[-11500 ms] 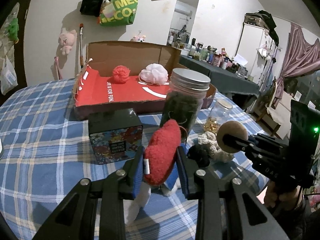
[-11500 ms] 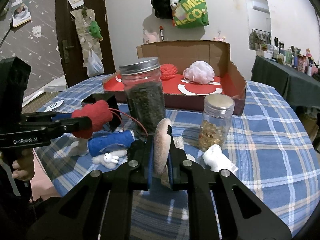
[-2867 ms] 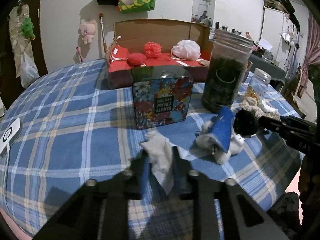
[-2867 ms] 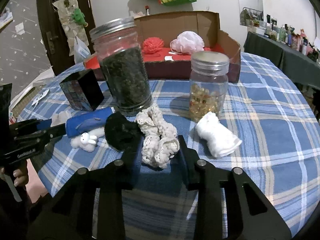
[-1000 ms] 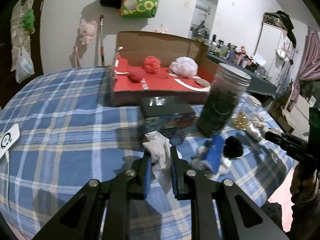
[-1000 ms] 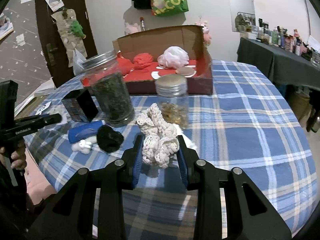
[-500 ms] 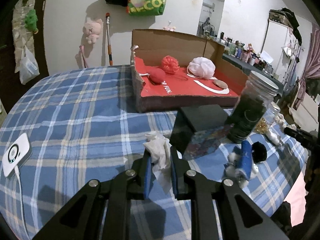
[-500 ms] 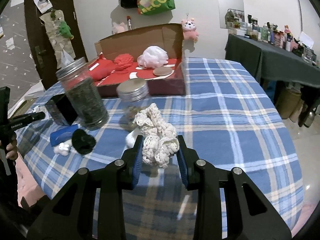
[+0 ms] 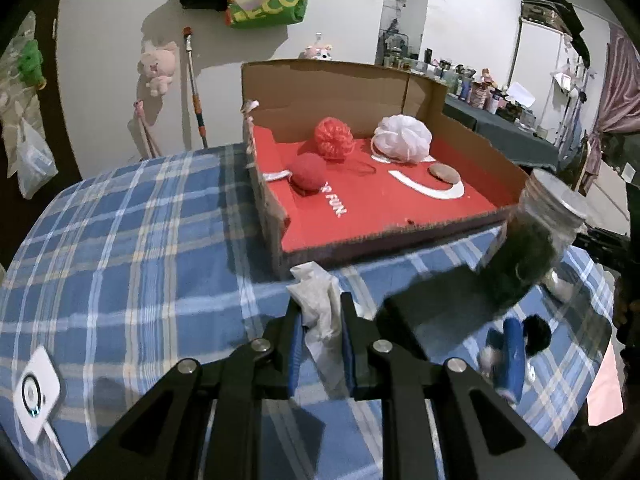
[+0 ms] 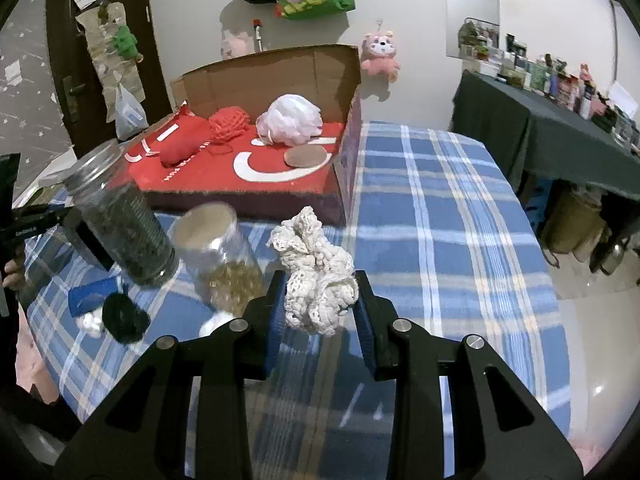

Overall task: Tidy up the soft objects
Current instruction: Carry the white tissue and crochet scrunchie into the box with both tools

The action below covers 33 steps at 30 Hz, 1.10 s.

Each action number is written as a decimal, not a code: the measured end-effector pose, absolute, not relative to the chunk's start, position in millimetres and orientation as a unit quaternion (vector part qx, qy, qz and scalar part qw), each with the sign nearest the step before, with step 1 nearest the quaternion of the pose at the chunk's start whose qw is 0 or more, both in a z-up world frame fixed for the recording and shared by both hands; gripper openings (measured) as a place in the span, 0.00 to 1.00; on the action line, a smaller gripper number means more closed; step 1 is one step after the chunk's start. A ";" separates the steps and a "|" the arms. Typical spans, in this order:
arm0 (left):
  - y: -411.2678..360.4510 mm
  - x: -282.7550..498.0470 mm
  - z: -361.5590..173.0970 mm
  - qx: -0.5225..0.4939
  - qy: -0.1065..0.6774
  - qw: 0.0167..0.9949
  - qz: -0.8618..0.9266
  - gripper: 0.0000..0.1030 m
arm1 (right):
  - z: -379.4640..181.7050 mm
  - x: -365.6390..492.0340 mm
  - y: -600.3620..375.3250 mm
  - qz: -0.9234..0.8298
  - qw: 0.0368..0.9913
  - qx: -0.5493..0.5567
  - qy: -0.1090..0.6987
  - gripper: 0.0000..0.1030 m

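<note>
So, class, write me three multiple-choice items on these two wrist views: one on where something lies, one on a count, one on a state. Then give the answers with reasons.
1. Where does the flat brown disc lie?
A. inside the cardboard box
B. on the plaid cloth beside the jars
C. between the left fingers

2. How many soft items lie in the cardboard box?
A. two
B. four
C. six

3. What is the state of the right gripper?
A. open and empty
B. shut on the cream crocheted piece
C. shut on a jar lid

Answers:
1. A, it sits on the box's red floor in front of the white mesh puff.
2. B, the red pouch, the red knitted ball, the puff and the disc.
3. B, both fingers press the cream crocheted piece, lifted off the table.
</note>
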<state>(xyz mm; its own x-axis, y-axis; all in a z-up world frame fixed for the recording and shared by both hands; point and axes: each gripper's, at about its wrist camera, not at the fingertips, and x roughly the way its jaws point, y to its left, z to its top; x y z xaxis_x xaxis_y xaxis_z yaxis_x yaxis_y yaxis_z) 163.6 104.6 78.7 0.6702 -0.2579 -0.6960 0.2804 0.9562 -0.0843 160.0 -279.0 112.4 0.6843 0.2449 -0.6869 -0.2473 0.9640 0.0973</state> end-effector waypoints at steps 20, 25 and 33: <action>49.4 242.0 116.8 0.061 0.387 0.893 -0.220 0.17 | 145.7 241.8 -233.8 0.220 0.896 -0.053 0.381 0.29; 35.4 265.6 119.1 0.063 0.406 0.881 -0.235 0.17 | 148.7 263.9 -219.0 0.241 0.885 -0.067 0.392 0.29; 8.8 312.4 109.2 0.068 0.454 0.854 -0.245 0.17 | 148.6 310.7 -185.4 0.265 0.863 -0.093 0.419 0.29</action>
